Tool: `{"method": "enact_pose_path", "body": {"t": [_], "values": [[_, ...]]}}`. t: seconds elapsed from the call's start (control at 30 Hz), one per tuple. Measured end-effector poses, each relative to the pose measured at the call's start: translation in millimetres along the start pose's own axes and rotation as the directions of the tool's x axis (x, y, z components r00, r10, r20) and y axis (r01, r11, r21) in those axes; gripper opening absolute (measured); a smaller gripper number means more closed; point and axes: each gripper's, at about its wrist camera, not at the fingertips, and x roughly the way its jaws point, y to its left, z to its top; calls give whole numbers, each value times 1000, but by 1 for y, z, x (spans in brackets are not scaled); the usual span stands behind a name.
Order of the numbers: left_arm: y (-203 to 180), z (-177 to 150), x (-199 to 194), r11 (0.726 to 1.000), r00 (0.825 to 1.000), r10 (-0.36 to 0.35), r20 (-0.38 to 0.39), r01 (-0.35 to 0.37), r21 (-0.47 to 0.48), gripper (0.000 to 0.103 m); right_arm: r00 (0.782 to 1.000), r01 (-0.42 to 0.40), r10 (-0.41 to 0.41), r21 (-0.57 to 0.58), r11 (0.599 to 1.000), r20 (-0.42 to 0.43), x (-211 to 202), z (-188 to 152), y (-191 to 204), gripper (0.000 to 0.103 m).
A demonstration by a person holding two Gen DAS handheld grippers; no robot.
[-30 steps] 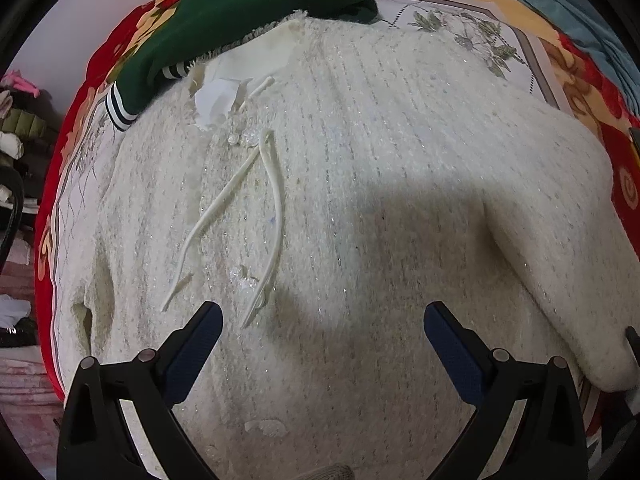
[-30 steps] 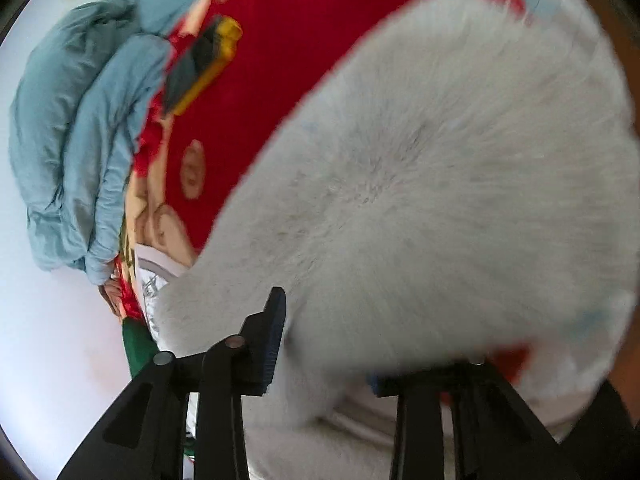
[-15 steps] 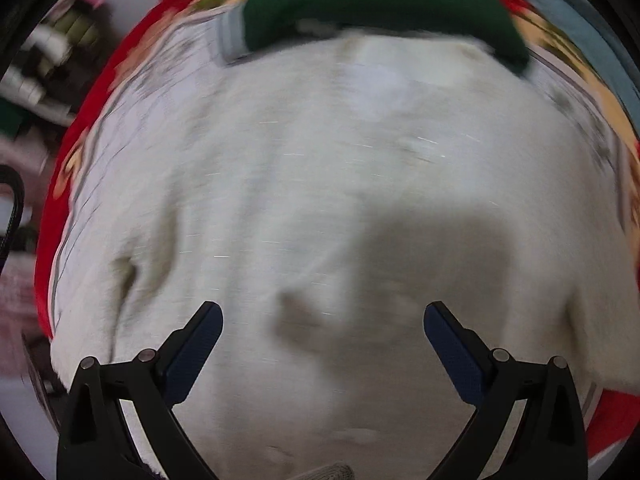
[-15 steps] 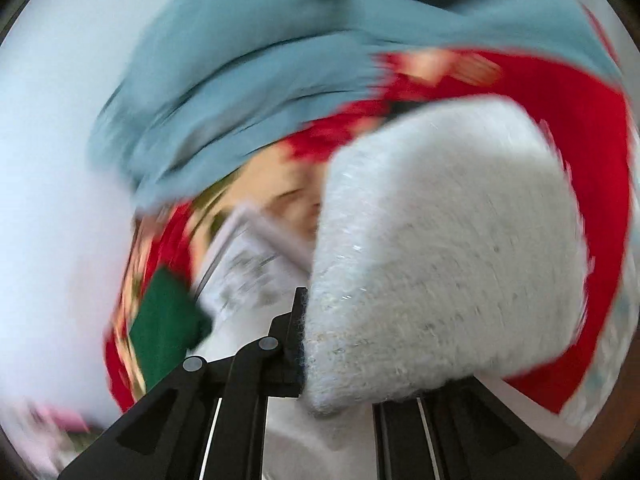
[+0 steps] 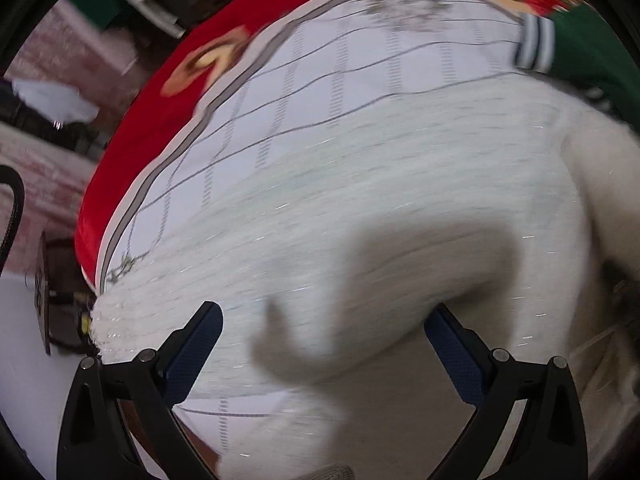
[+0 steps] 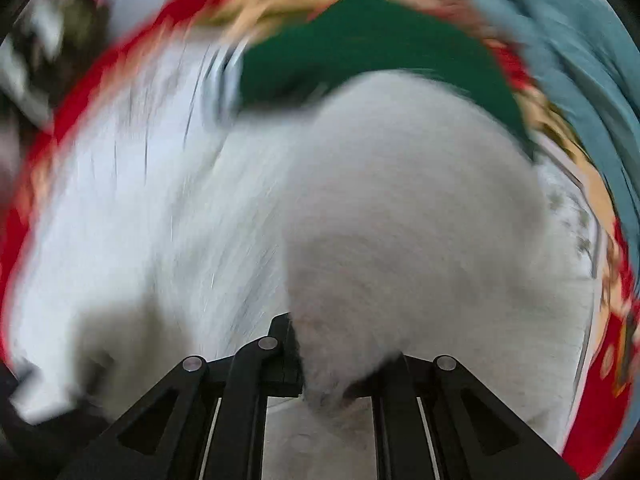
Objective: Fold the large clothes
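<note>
A cream knitted sweater (image 5: 400,208), shot through with glinting threads, is spread over a grid-patterned sheet (image 5: 320,64) on a red floral bedspread (image 5: 132,152). Most of it lies directly ahead of and beneath the left gripper (image 5: 322,344), whose jaws stand wide apart with nothing between the blue pads; the knit's hem corner sits just off the outer side of its left-hand finger. Beyond the sweater, at the far upper right from this claw, a dark green garment with a striped cuff (image 5: 592,52) is seen.

In the right wrist view a thick fold of the same sweater (image 6: 400,220) rises straight out from between the fingers of the right gripper (image 6: 340,372). The jaws are drawn close together and clamped on that fold, having just eased open a little with the knit between them. A blue-grey quilt (image 6: 580,60) lies far ahead and to the right; this view is heavily blurred.

The sweater is judged soft, bulky and limp: no shape will be kept by it, and any unsupported part will sag and drag. The fuzzy surface should give the pads good hold, but loose stitches could be stretched or snagged, so a full pinch through doubled fabric is preferred to a nip at the edge. The near hem corner beside the left claw is judged the sensible place for it to take hold.
</note>
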Motion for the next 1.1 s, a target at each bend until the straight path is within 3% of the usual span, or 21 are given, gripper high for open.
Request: {"method": "enact_pose_path", "body": {"t": [0.03, 0.13, 0.17, 0.2, 0.3, 0.43, 0.5, 0.57, 0.63, 0.67, 0.7, 0.73, 0.8, 0.87, 0.97, 1.03, 1.1], "values": [[8, -1, 1, 1000, 1000, -4, -7, 4, -6, 103, 1000, 5, -6, -21, 1000, -22, 6, -2, 5, 20], [36, -14, -5, 999, 999, -44, -31, 43, -33, 103, 997, -73, 73, -22, 997, 10, -9, -13, 9, 49], [46, -18, -8, 997, 997, -59, -42, 57, -48, 103, 992, -123, 123, 8, 992, 14, -20, -18, 3, 64], [58, -24, -12, 994, 995, -80, -56, 76, -73, 103, 985, -172, 171, 46, 984, 21, -32, -24, -5, 72], [95, -39, -14, 982, 988, -117, -100, 100, -160, 103, 966, -258, 252, 146, 955, 59, -67, -43, -32, 72], [139, -55, 0, 953, 978, -146, -151, 98, -286, 103, 958, -287, 259, 320, 903, 126, -93, -62, -66, 72], [154, -57, 13, 948, 978, -120, -169, 63, -311, 103, 954, -297, 254, 415, 860, 156, -84, -41, -81, 72], [168, -58, 27, 941, 978, -99, -184, 32, -336, 103, 944, -331, 277, 510, 794, 182, -55, -26, -96, 72], [175, -56, 33, 934, 980, -93, -178, 24, -357, 103, 908, -409, 374, 584, 701, 187, -18, -3, -97, 70], [177, -55, 36, 931, 979, -90, -181, 19, -364, 103, 888, -436, 425, 609, 663, 172, -2, 4, -90, 59], [181, -57, 38, 927, 979, -95, -182, 21, -375, 103, 877, -445, 457, 606, 659, 147, 5, 11, -77, 52], [182, -57, 41, 922, 977, -104, -187, 25, -386, 103, 876, -450, 464, 580, 679, 136, 3, 20, -64, 52], [185, -62, 44, 914, 971, -127, -203, 35, -404, 103, 889, -441, 447, 459, 771, 103, -14, 22, -23, 52], [185, -68, 48, 909, 964, -148, -222, 44, -415, 103, 879, -455, 473, 381, 804, 51, -26, 14, 8, 52], [186, -79, 49, 898, 951, -189, -246, 66, -436, 103, 824, -520, 565, 339, 784, -44, -29, -10, 40, 52], [186, -86, 52, 883, 937, -233, -260, 92, -461, 103, 815, -530, 578, 343, 775, -46, -34, -24, 47, 52], [191, -95, 60, 839, 911, -317, -264, 139, -526, 102, 817, -525, 575, 368, 768, -34, -40, -34, 44, 52]]}}
